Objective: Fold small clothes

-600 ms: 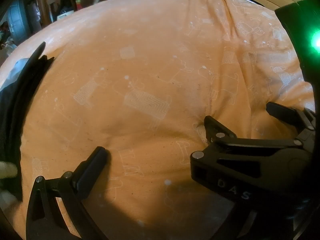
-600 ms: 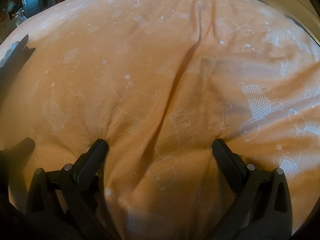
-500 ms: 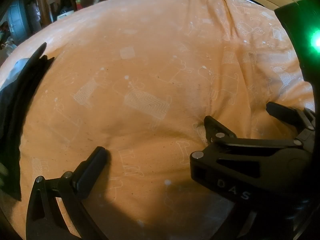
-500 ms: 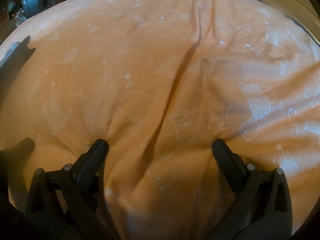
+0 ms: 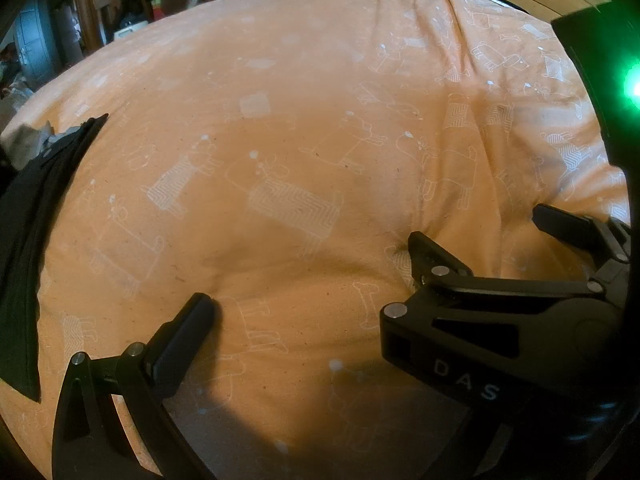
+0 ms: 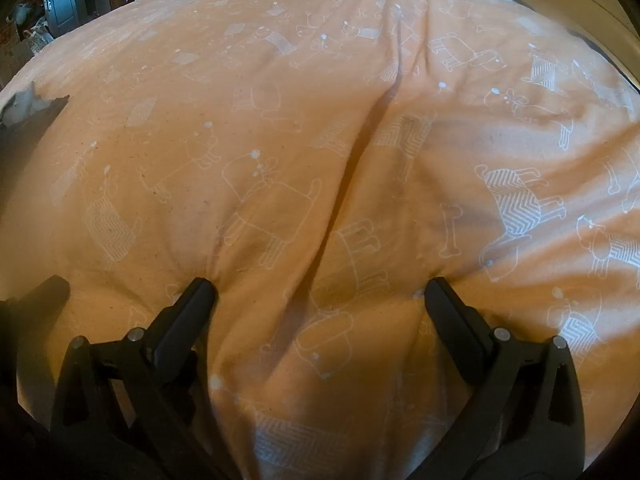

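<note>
Both the left gripper (image 5: 304,276) and right gripper (image 6: 320,292) rest on the bed (image 6: 280,120), jaws wide and empty, likely waiting, with the dark garment (image 5: 24,240) far left of them.

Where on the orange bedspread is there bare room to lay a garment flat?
The wide middle of the orange bedspread is bare, bordered by the dark garment on its left edge, the long crease to the right, and both open tongs, left and right, pressing in nearest the cameras. The left edge is crowded.
</note>
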A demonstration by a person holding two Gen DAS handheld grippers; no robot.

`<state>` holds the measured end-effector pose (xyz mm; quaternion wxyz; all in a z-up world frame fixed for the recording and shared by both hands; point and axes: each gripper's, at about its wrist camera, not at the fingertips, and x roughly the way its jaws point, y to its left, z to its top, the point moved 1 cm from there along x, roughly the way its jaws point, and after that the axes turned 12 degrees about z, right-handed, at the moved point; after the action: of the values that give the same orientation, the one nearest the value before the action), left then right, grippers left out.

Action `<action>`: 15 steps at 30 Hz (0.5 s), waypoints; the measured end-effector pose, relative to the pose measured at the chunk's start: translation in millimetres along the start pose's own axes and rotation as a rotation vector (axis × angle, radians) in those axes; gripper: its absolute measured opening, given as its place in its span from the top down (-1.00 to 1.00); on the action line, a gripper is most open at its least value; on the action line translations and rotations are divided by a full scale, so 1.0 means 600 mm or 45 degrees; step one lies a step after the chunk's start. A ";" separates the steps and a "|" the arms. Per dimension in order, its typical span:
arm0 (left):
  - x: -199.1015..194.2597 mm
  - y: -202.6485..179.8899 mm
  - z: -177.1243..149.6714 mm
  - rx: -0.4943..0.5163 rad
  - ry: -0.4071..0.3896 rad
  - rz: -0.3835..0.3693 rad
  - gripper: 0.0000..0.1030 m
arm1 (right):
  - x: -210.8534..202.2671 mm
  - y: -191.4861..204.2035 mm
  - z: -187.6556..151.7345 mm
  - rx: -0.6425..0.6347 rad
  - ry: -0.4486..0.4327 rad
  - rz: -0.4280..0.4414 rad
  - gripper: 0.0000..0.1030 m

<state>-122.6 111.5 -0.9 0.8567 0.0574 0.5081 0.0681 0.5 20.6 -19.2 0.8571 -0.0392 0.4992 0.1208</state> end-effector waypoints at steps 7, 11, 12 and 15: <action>0.001 -0.002 -0.005 0.000 0.001 0.000 -1.00 | -0.005 0.003 -0.001 -0.006 -0.009 -0.013 -1.00; -0.001 -0.002 -0.003 0.000 0.001 0.000 -1.00 | -0.005 0.003 -0.001 0.000 -0.008 -0.002 -1.00; -0.001 -0.002 -0.003 0.000 0.001 0.000 -1.00 | -0.005 0.003 -0.002 0.000 -0.006 -0.001 -1.00; -0.001 -0.002 -0.003 0.000 0.000 0.000 -1.00 | -0.005 0.003 -0.001 0.000 -0.005 -0.002 -1.00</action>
<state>-124.6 110.4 -1.6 0.8567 0.0572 0.5082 0.0682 -2.2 21.9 -16.9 0.8582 -0.0393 0.4974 0.1204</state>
